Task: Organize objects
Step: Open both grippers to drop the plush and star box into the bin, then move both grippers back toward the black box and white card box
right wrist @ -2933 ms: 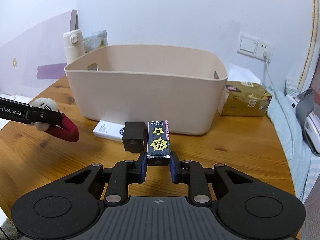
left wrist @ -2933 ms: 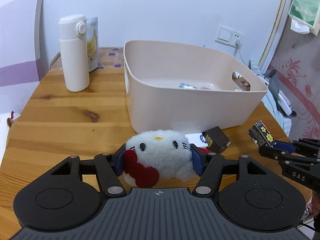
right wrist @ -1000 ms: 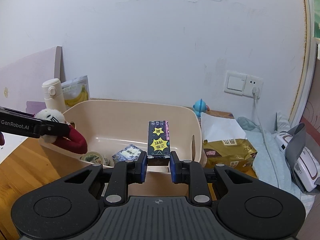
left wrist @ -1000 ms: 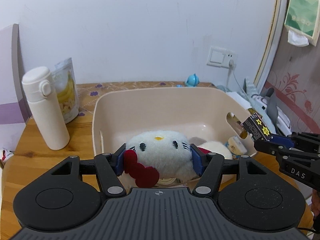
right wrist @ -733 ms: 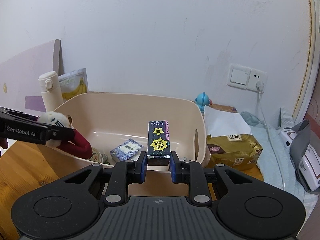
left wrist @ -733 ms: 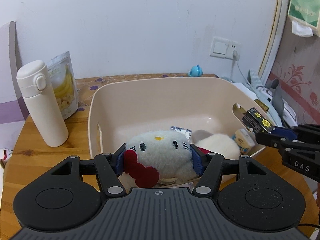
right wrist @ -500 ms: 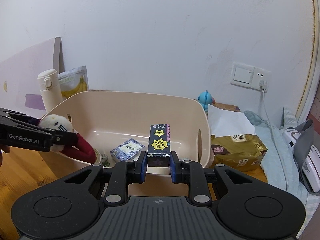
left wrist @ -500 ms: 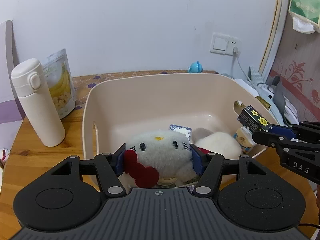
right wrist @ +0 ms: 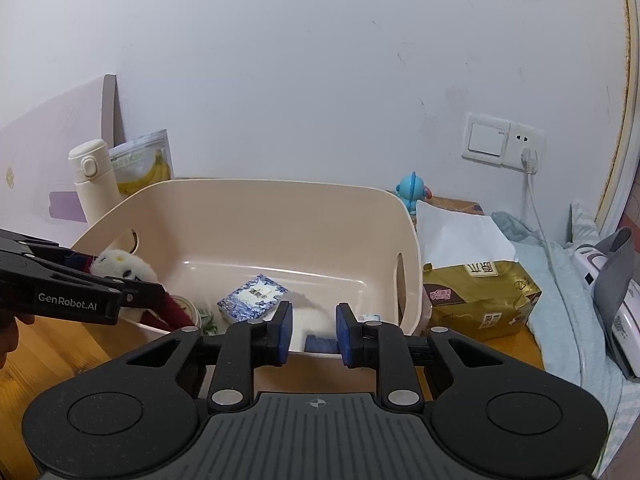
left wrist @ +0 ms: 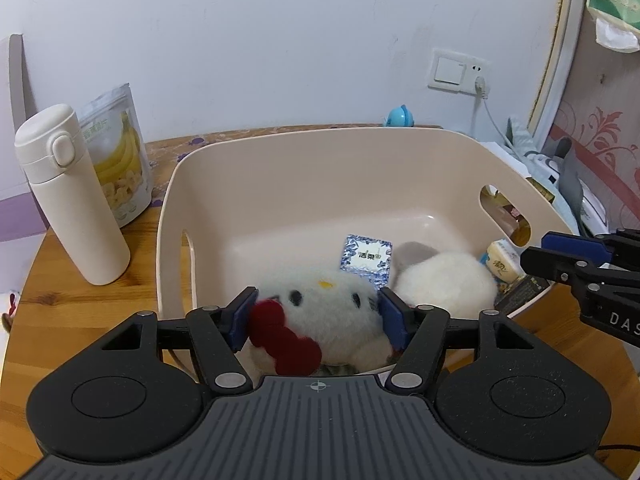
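Note:
My left gripper [left wrist: 316, 320] is shut on a white cat plush with a red bow [left wrist: 320, 312], held over the near left corner of the beige bin [left wrist: 280, 136]. From the right wrist view the plush [right wrist: 120, 264] shows in that gripper [right wrist: 158, 294] above the bin's left rim [right wrist: 256, 184]. My right gripper [right wrist: 310, 330] hangs over the bin's near right corner. Its jaws are opening, with nothing pressed between the pads. The dark star-printed box [left wrist: 520, 298] lies in the bin below it, by the right wall. That box [right wrist: 320, 345] shows low between the pads.
In the bin lie a blue-and-white packet [left wrist: 366, 258], a white fluffy thing [left wrist: 440, 288] and a small carton [left wrist: 502, 266]. A white flask [left wrist: 72, 196] and banana-chip bag [left wrist: 118, 152] stand to its left. A gold tissue pack [right wrist: 480, 296] lies to its right.
The right jaws have parted and the star-printed box has dropped out of them into the bin. The left gripper, still holding the plush, has sunk a little over the bin.

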`<state>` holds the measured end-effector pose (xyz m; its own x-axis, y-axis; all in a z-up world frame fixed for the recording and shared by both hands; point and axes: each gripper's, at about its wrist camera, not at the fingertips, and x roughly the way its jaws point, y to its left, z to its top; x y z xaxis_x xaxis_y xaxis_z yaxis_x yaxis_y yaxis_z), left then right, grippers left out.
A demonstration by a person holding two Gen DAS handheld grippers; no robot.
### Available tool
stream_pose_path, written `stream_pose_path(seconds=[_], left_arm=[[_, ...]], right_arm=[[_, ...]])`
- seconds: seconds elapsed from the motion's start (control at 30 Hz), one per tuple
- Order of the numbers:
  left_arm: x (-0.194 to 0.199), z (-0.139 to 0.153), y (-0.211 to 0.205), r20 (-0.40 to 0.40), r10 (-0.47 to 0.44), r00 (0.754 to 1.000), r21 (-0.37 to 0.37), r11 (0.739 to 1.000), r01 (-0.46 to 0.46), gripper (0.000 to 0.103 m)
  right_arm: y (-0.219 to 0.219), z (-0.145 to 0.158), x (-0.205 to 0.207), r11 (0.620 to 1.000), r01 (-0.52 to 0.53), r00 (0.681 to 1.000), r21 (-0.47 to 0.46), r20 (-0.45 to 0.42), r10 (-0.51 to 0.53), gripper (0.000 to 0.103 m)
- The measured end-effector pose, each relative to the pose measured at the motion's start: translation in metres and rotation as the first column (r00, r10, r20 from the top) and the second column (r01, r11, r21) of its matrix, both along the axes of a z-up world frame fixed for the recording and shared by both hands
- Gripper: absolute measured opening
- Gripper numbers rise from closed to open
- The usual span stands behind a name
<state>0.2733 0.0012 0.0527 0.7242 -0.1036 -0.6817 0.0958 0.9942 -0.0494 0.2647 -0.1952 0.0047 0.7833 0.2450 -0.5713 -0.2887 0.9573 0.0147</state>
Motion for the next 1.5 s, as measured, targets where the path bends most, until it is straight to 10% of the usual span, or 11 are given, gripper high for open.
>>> stream_pose_path(seconds=[0.77, 1.5], left_arm=[[-0.051, 0.024, 0.006, 0.068, 0.002, 0.998, -0.015, 1.000, -0.001, 0.077], [-0.089, 0.005, 0.004, 0.037, -0.012, 0.999, 0.026, 1.000, 0.011, 0.079]], right_arm=[[0.002, 0.020, -0.045, 1.000, -0.005, 0.998, -0.023, 0.068, 0.007, 0.087], [0.005, 0.004, -0.082, 0.999, -0.013, 1.000, -0.047, 0.019, 0.014, 0.097]])
